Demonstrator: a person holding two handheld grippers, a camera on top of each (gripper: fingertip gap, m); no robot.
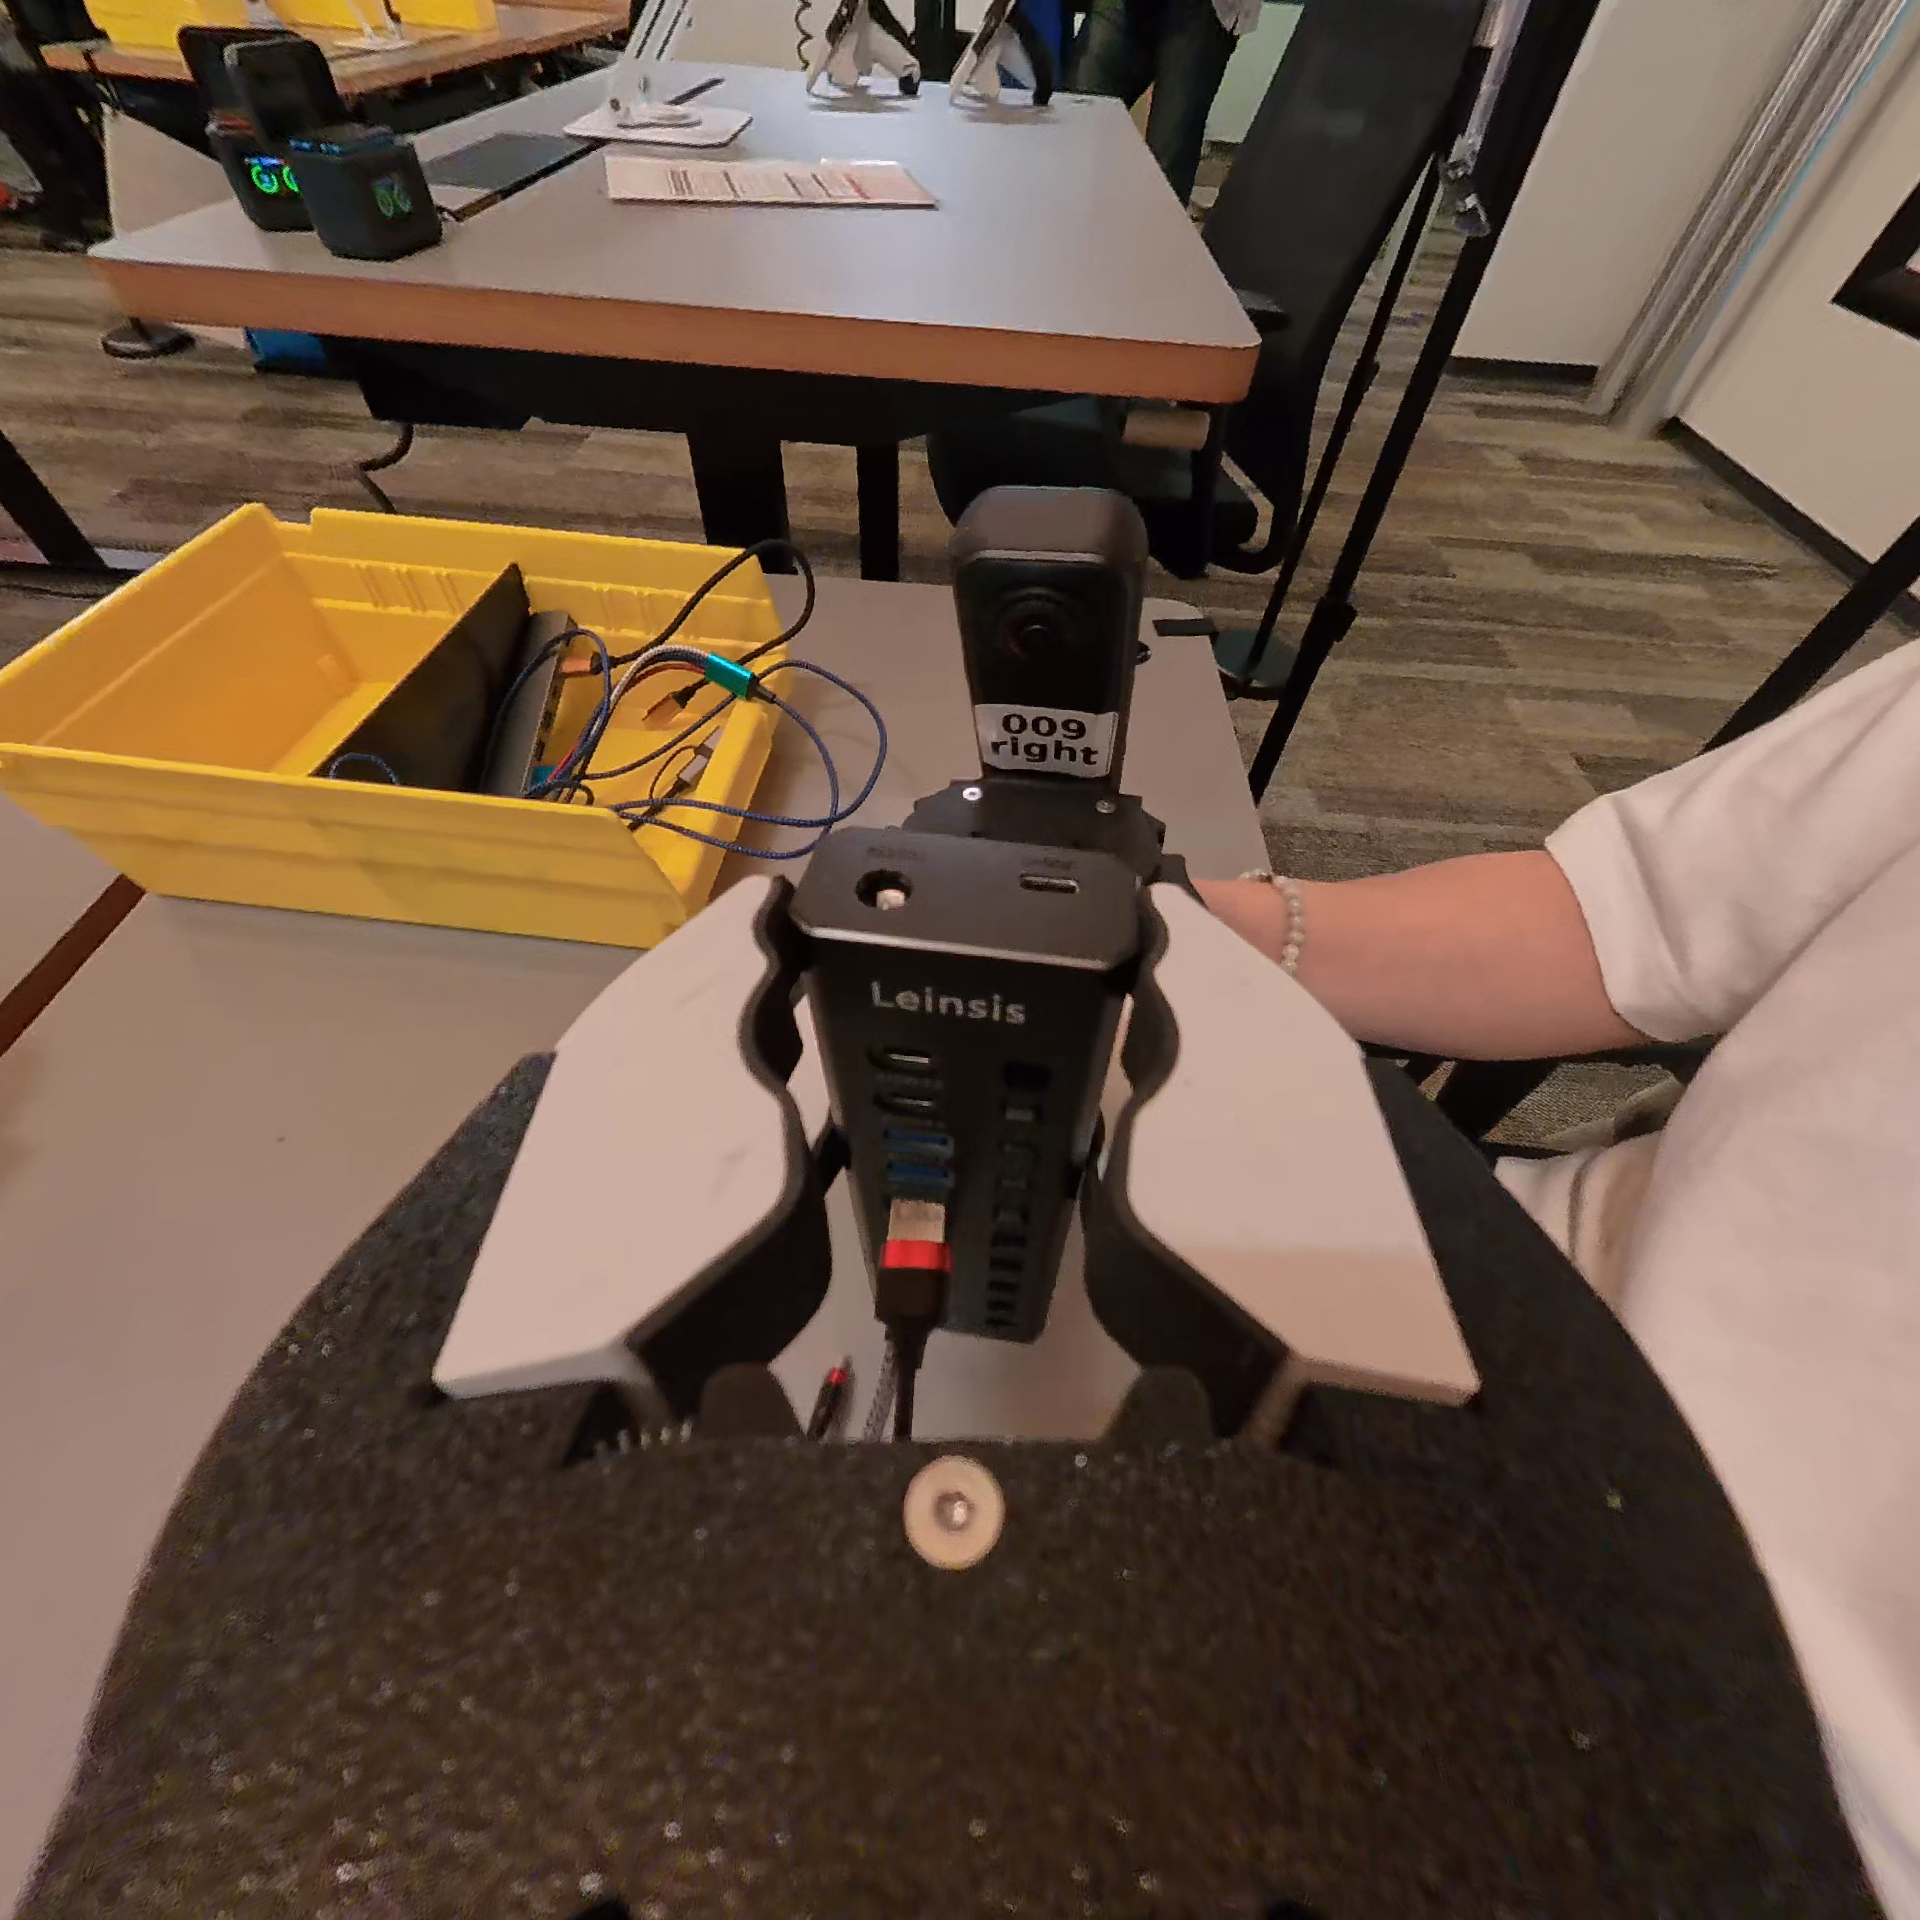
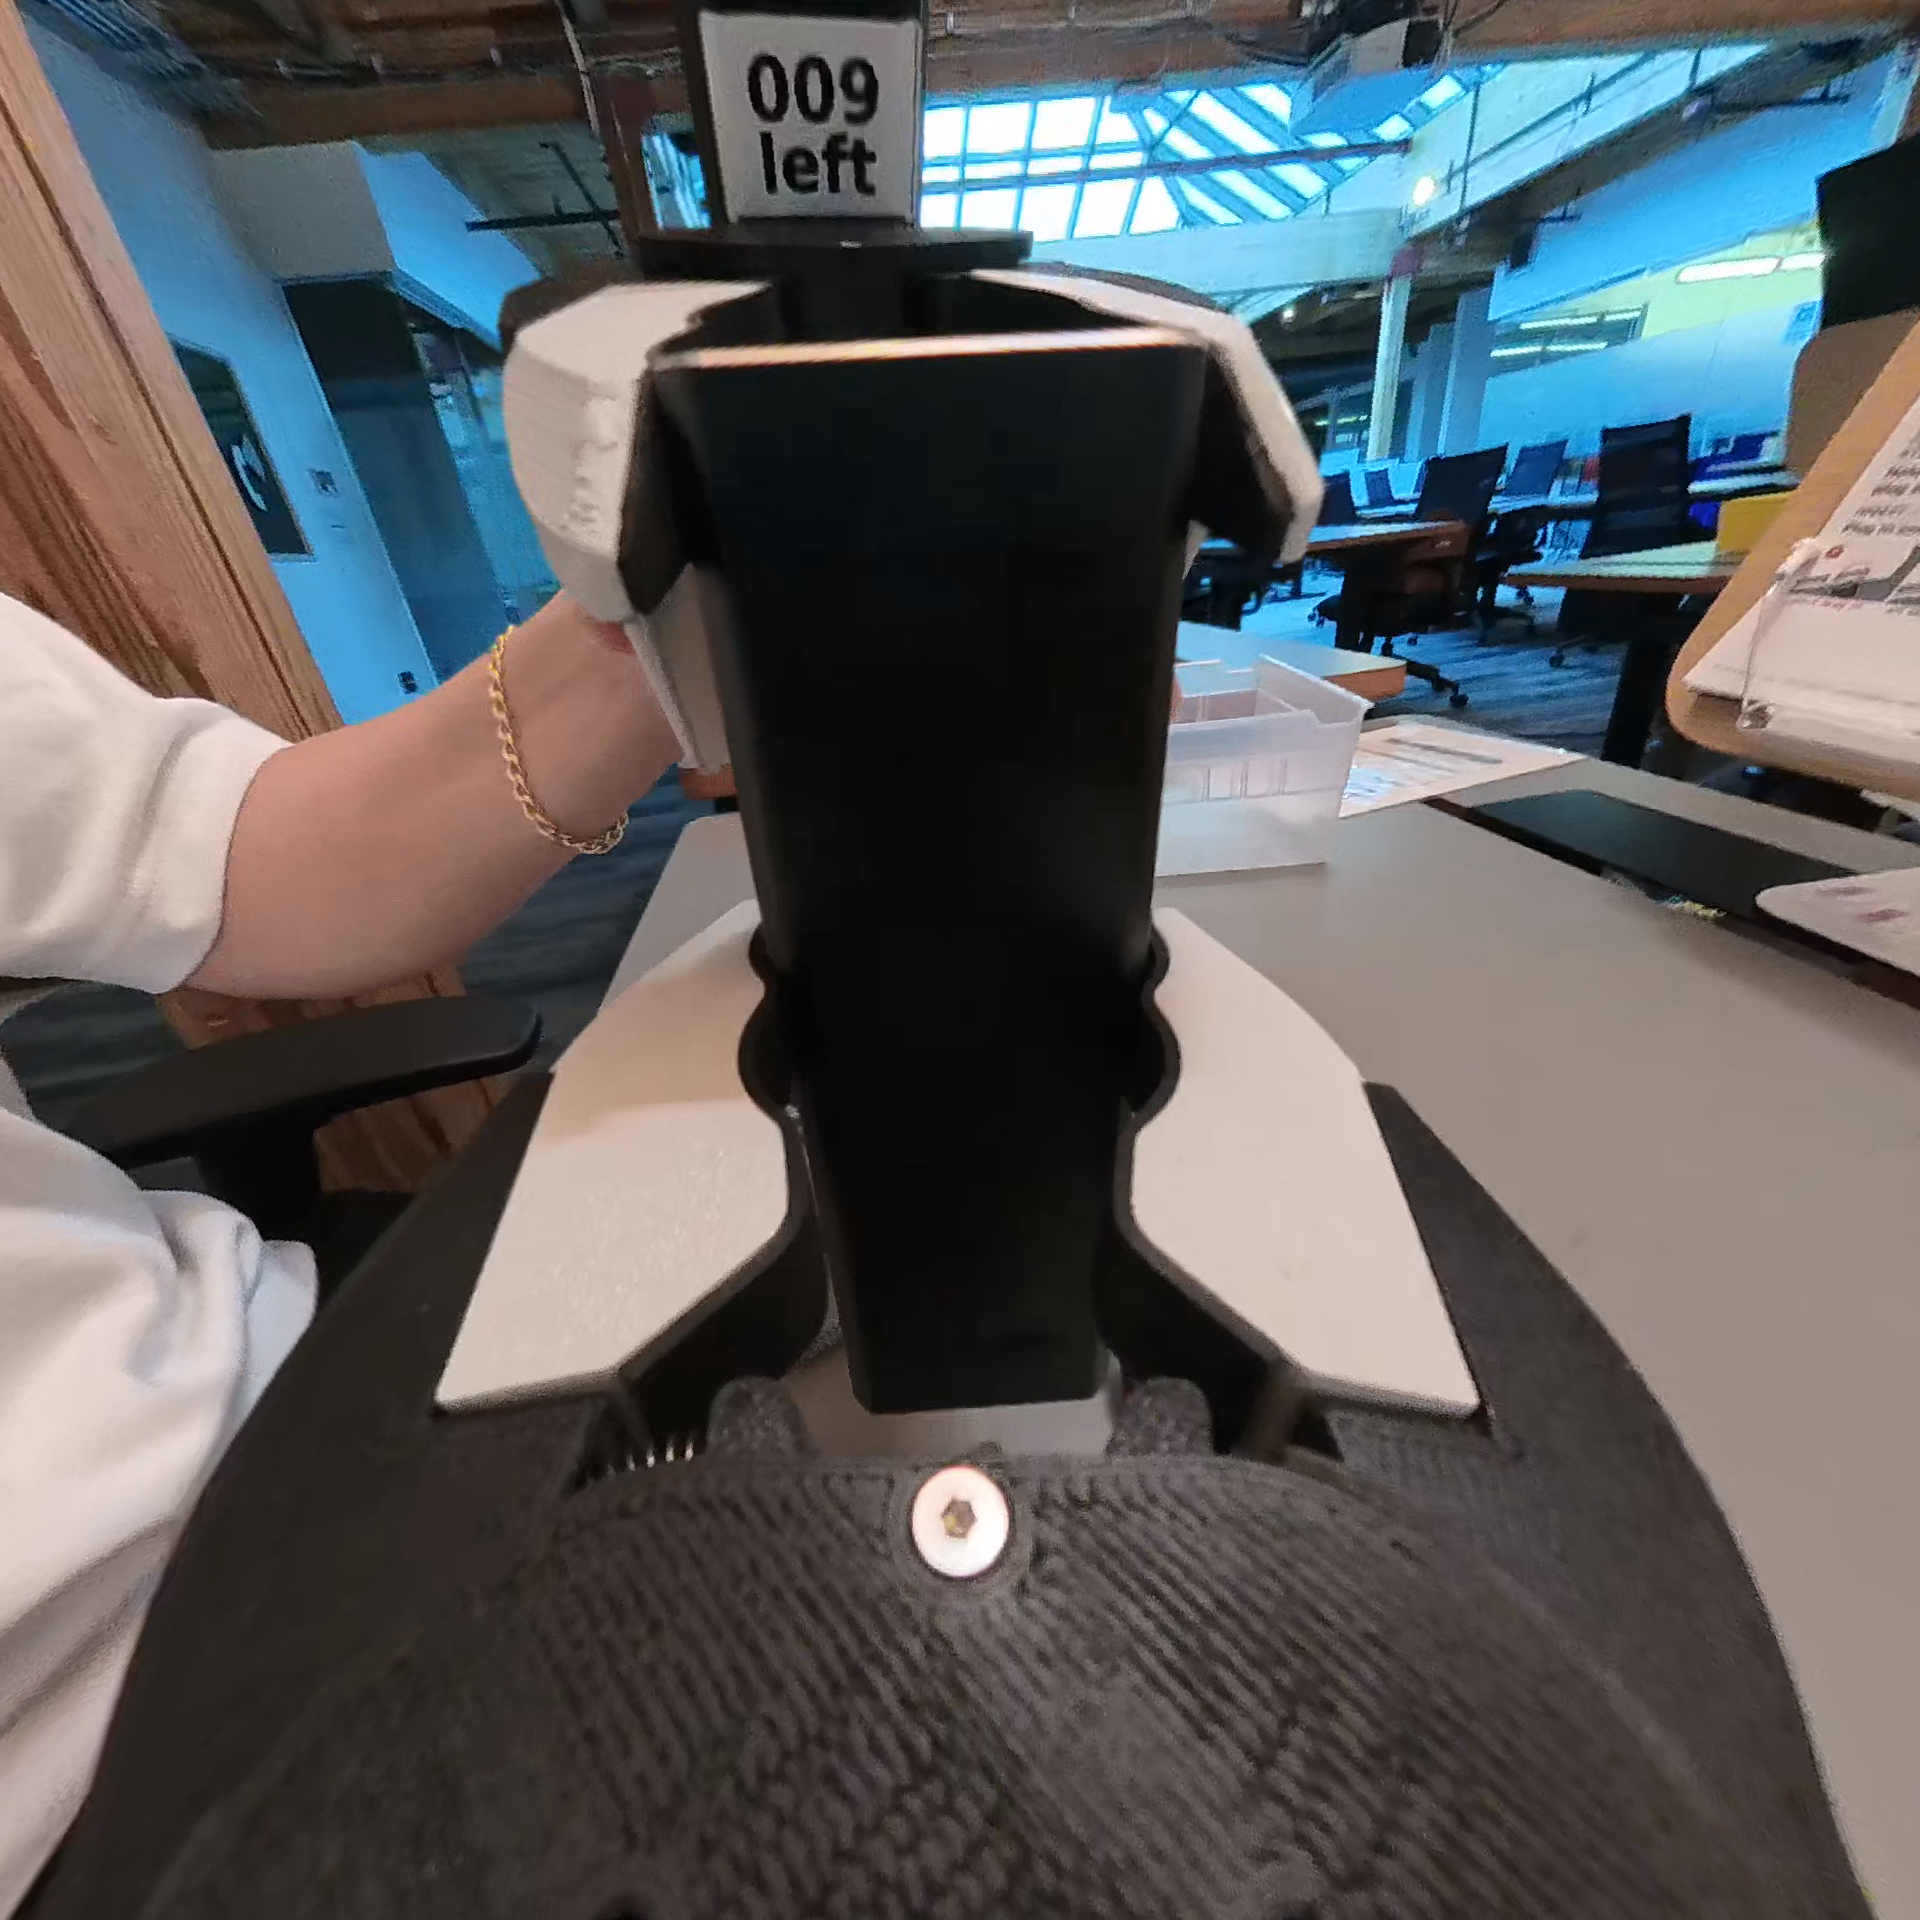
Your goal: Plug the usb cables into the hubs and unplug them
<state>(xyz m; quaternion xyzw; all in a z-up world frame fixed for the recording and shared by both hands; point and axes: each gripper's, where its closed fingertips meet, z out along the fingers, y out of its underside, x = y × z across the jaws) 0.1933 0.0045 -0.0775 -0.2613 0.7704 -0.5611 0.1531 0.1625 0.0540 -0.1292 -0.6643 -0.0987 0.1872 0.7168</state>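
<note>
While I am clamping the black hub [image 1: 961,1091] upright above the table [image 1: 239,1091] with both the left tool [image 1: 956,1049] and the right tool [image 2: 956,1039], opposing pulls are risking twisting it and straining the red-collared plug [image 1: 914,1252] seated near its bottom.

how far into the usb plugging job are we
Done: one red-collared usb plug sits in a port of the black hub. In hand: both the left gripper and right gripper clamp that hub from opposite ends. Left: several loose cables remain in the yellow bin beside another hub, and the seated plug isn't unplugged yet.
</note>
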